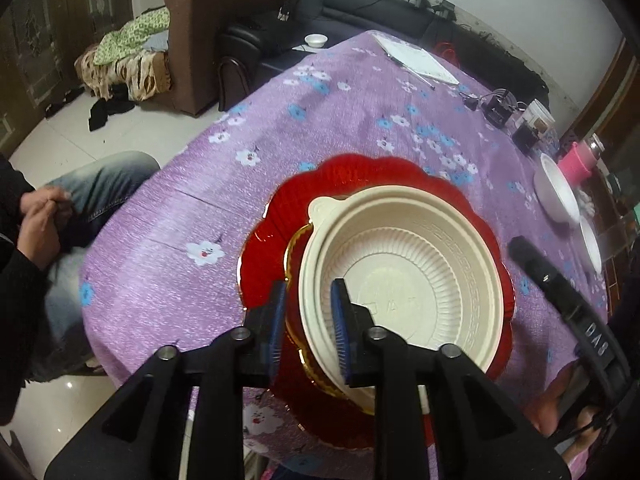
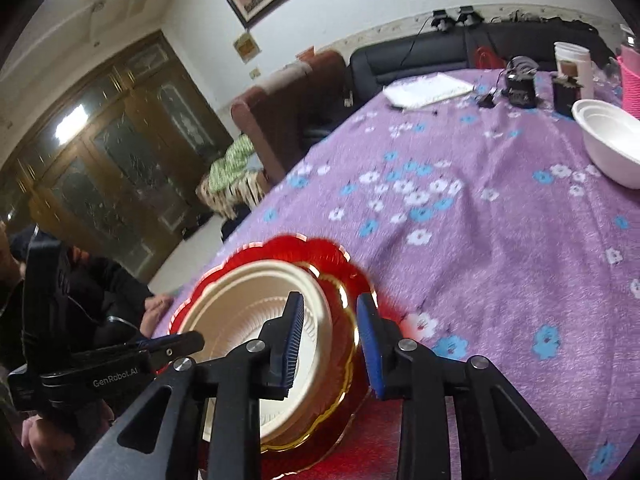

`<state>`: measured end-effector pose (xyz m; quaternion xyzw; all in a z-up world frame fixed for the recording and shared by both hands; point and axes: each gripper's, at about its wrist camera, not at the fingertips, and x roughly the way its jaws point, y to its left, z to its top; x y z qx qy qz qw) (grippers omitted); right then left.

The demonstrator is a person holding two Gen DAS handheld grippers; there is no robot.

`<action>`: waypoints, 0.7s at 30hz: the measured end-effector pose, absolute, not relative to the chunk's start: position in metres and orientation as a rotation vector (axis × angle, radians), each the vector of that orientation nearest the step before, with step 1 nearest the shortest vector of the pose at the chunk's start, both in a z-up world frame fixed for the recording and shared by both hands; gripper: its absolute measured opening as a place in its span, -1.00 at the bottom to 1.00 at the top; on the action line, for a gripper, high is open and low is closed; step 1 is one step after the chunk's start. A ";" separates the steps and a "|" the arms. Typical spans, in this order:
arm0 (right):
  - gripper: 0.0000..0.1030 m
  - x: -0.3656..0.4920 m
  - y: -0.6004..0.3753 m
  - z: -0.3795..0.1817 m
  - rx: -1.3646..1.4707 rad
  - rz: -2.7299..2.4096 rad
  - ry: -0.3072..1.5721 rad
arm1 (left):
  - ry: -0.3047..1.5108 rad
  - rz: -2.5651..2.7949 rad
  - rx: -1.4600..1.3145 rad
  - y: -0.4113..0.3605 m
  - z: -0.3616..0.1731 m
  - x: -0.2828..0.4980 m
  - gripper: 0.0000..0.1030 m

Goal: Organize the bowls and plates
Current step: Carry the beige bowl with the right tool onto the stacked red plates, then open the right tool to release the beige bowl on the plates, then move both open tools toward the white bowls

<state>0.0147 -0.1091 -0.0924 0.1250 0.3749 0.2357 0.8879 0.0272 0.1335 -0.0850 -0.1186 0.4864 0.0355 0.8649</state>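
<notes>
Cream plastic bowl [image 1: 400, 268] sits nested in a gold-rimmed red bowl [image 2: 340, 380] on the red scalloped plate [image 1: 360, 176]; left gripper [image 1: 310, 320] and right gripper [image 2: 328, 344] straddle opposite rims, jaws slightly parted, apparently gripping nothing; best withdrawn straight back, leaving the stack centred

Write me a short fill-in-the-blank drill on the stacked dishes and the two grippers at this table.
1. The cream bowl sits inside a gold-rimmed dish on the scalloped ____ plate.
2. The tablecloth is ____ with a flower print.
3. The left gripper straddles the bowl's ____, one finger inside and one outside.
4. The two white bowls near the table's far edge are ____ one inside the other.

Missing words: red; purple; rim; nested
</notes>
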 end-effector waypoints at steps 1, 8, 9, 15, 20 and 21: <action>-0.42 0.013 -0.114 -0.090 0.268 0.485 0.765 | 1.015 0.079 -0.249 0.135 -0.084 0.026 -0.57; -0.39 0.004 -0.162 -0.080 0.301 0.422 0.688 | 0.890 0.129 -0.265 0.135 -0.047 0.012 -0.57; -0.39 0.004 -0.170 -0.079 0.308 0.408 0.687 | 0.868 0.109 -0.265 0.127 -0.039 0.012 -0.57; -0.39 0.001 -0.219 -0.080 0.367 0.339 0.664 | 0.832 -0.054 -0.224 0.051 -0.020 0.017 -0.19; -0.38 -0.009 -0.259 -0.085 0.397 0.281 0.648 | 0.934 -0.220 -0.151 -0.036 -0.043 0.026 -0.19; -0.38 -0.009 -0.264 -0.086 0.401 0.278 0.651 | 0.962 -0.246 -0.137 -0.050 -0.047 0.030 -0.19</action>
